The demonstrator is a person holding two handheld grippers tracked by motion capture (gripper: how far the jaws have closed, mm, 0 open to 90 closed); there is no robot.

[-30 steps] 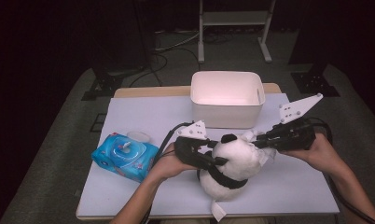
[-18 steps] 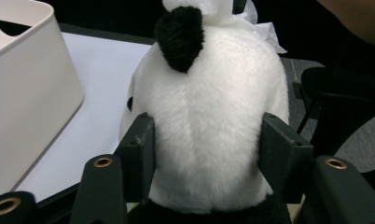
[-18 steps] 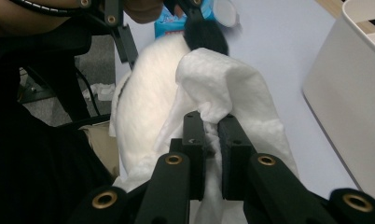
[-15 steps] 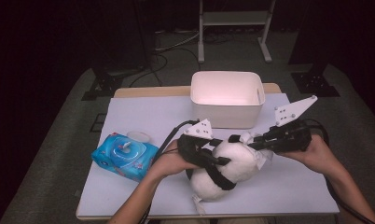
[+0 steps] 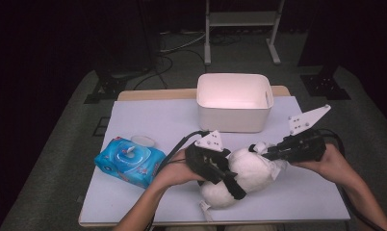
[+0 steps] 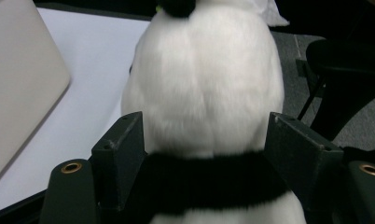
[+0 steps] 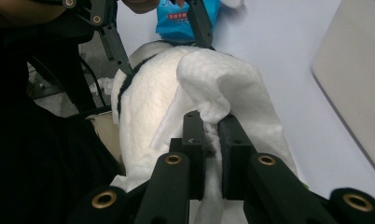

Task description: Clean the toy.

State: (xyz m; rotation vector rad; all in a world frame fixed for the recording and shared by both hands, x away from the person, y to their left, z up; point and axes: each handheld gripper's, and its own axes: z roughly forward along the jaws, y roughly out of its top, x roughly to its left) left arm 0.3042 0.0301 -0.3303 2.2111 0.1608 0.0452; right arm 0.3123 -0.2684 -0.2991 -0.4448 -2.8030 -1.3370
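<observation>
While my right gripper [image 7: 212,140] pinches the wet wipe [image 7: 223,88] against the plush panda [image 5: 244,175] lying mid-table, my left gripper's [image 6: 204,144] jaws, just opening, loosely straddle its soft, light body; the waist band seems the firmest hold.

No legible text or labels

The room is dark, with light falling mainly on the worktop [image 5: 148,120], which has a pale sheet over a wooden top. Grey carpet [image 5: 57,159] covers the floor around it. Behind stand a white metal frame [image 5: 239,29] and black stand feet [image 5: 326,84]; cables [image 5: 177,48] trail over the floor.
</observation>
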